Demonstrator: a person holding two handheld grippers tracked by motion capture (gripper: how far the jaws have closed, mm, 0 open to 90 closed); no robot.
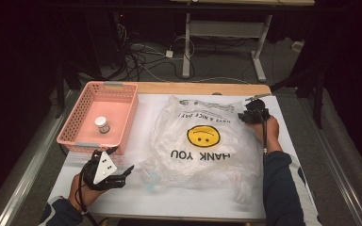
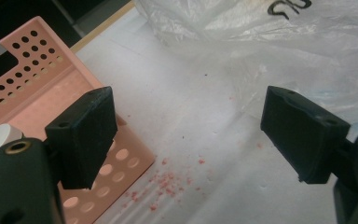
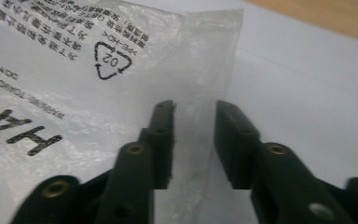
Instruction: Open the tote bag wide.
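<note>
High view: basket [image 1: 122, 96] beside bag [image 1: 202, 141].

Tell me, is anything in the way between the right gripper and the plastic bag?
Nothing visible is. The right gripper is already at the plastic bag, its jaws apart on either side of the bag's edge on the white table.

dim room, lit tabletop, soft low-resolution frames, near fingers [image 3: 163, 140] blurred.

Left gripper [image 1: 122, 173] low with jaws wide apart; right gripper [image 1: 248, 115] reached far forward, jaws narrowly parted
</note>
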